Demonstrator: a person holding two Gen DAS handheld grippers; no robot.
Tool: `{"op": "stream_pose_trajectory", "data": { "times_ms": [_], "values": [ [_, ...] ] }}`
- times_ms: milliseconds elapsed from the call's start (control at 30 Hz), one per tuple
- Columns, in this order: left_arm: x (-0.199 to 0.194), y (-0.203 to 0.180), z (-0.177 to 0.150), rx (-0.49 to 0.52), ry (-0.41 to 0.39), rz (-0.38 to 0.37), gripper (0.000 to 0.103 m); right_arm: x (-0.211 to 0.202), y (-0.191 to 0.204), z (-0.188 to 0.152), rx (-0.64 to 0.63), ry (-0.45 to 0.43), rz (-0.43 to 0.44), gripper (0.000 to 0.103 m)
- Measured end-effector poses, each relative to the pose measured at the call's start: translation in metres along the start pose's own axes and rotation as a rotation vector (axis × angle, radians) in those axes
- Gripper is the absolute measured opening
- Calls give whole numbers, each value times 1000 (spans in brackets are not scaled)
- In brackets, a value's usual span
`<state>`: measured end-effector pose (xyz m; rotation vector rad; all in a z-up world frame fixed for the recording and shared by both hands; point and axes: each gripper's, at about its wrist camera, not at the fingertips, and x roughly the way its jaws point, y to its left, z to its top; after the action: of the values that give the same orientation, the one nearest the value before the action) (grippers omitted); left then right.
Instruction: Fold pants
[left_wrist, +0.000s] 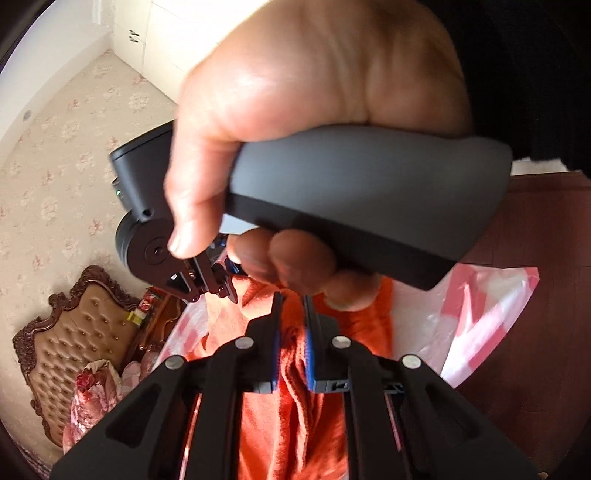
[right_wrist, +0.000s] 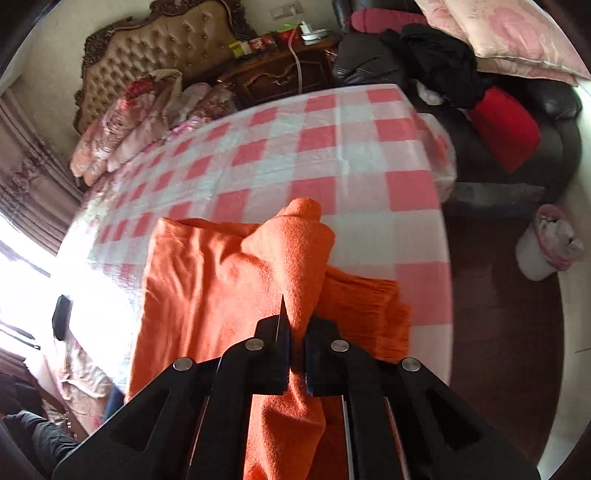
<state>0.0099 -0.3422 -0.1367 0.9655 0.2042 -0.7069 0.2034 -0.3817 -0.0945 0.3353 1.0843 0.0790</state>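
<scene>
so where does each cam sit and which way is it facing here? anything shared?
Left wrist: on the left claw, facing forward and down at the orange pants it grips; the person's right hand and right claw fill the upper view.
Right wrist: on the right claw, tilted down over the checked bed cover, pinching a pants fold; only its own fingers show.
Shared: pants, bed cover, tufted headboard.

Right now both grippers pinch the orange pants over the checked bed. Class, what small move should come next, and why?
Probably carry the pinched fold across and lay it on the flat part of the pants. The left gripper and right gripper are both shut on cloth, the held part is lifted in a ridge, and the rest lies spread on the bed.
</scene>
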Motion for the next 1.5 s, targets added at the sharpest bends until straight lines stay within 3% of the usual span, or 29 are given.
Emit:
{"op": "stream_pose_trajectory", "data": {
  "times_ms": [100,167,233,267,333,433,467,533,567,600,733,767,933,1067,1167,1300,1400,1500],
  "values": [
    [18,-10,-4,-9,27,-64,12,24,-12,-8,-11,37,-35,6],
    [23,-7,-7,-28,20,-81,13,26,-10,-12,-38,2,-41,6],
    [21,0,-10,-59,17,-92,22,24,-9,-16,-48,-10,-51,8],
    [21,6,-10,-85,16,-101,33,23,-9,-17,-40,-14,-54,9],
    [19,17,-11,-132,10,-111,39,21,-11,-17,-19,-23,-53,9],
    [1,32,-18,-207,-30,-124,53,1,-7,-17,-15,-111,-75,21],
    [-4,36,-21,-227,-41,-122,59,-5,-7,-17,-12,-138,-79,27],
    [-16,48,-31,-279,-59,-130,62,-16,-12,-20,8,-193,-85,56],
    [-21,56,-39,-310,-58,-125,64,-23,-15,-22,21,-233,-99,83],
    [-24,65,-46,-337,-54,-119,65,-28,-18,-24,29,-252,-108,86],
    [-34,106,-79,-467,-21,-82,66,-39,-44,-34,130,-267,-104,86],
    [-36,113,-89,-503,-9,-74,67,-39,-61,-41,206,-264,-91,86],
    [-33,146,-138,-610,54,-53,68,-14,-129,-73,512,-201,60,86],
    [-36,154,-150,-636,62,-70,68,4,-150,-90,611,-218,121,86],
    [-38,154,-152,-638,41,-81,68,13,-163,-100,669,-252,55,86],
    [-41,154,-152,-644,7,-87,69,32,-168,-114,740,-237,123,81],
    [-42,159,-157,-665,3,-88,69,31,-163,-110,737,-241,81,81],
    [-44,166,-165,-684,11,-80,69,35,-164,-111,765,-242,104,81]
  ]
}}
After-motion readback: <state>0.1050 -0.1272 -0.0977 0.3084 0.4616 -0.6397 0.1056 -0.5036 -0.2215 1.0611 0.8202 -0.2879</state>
